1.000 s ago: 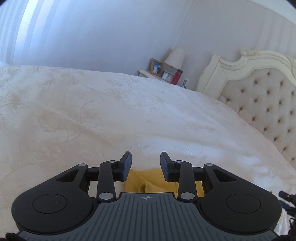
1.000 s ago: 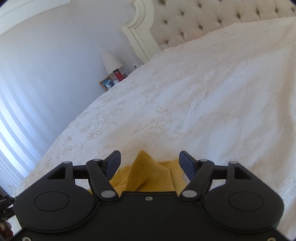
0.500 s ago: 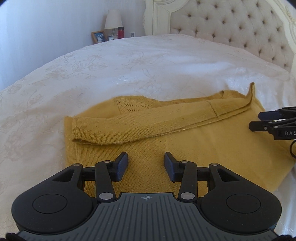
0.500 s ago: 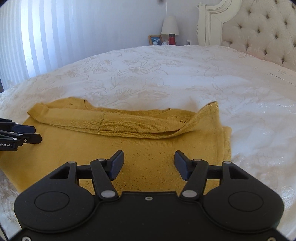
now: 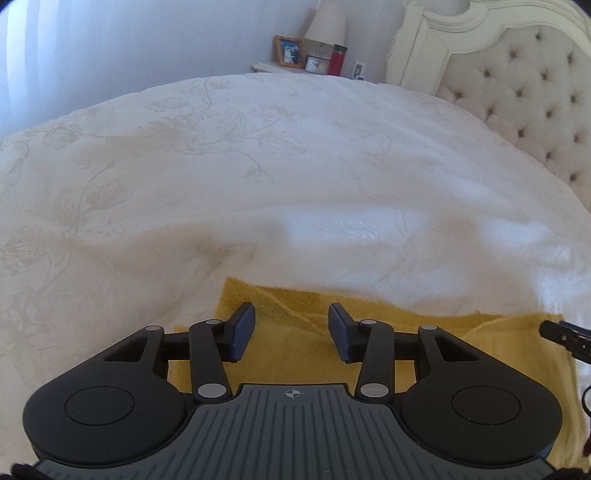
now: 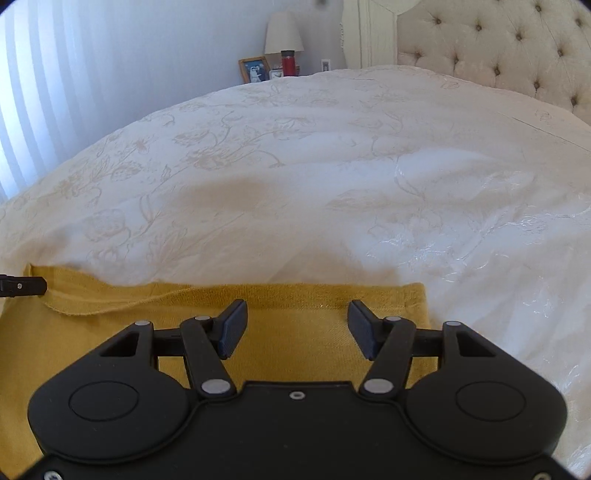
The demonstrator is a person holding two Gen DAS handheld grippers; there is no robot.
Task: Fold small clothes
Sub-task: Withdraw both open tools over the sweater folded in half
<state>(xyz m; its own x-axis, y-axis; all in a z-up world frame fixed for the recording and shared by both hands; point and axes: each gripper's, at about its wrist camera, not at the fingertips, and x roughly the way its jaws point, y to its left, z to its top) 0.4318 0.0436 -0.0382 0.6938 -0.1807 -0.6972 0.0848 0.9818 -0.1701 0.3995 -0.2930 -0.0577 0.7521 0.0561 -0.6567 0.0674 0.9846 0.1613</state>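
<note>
A: Where is the yellow sweater [image 6: 295, 332] now?

B: Flat on the white bedspread [image 6: 295, 184], its far edge a straight fold. Half a second ago a loose sleeve band lay across it and much more knit showed ahead of both cameras; now only a strip shows.

A: And the tongs?

B: The left tongs [image 5: 291, 330] stand apart over the knit with nothing pinched, about as wide as half a second back. The right tongs [image 6: 297, 328] gape wider, also empty, above the sweater's right end.

A: Anything else?

B: The lamp [image 6: 283, 33] and red bottle [image 6: 289, 62] by the tufted headboard [image 6: 498, 44].
</note>
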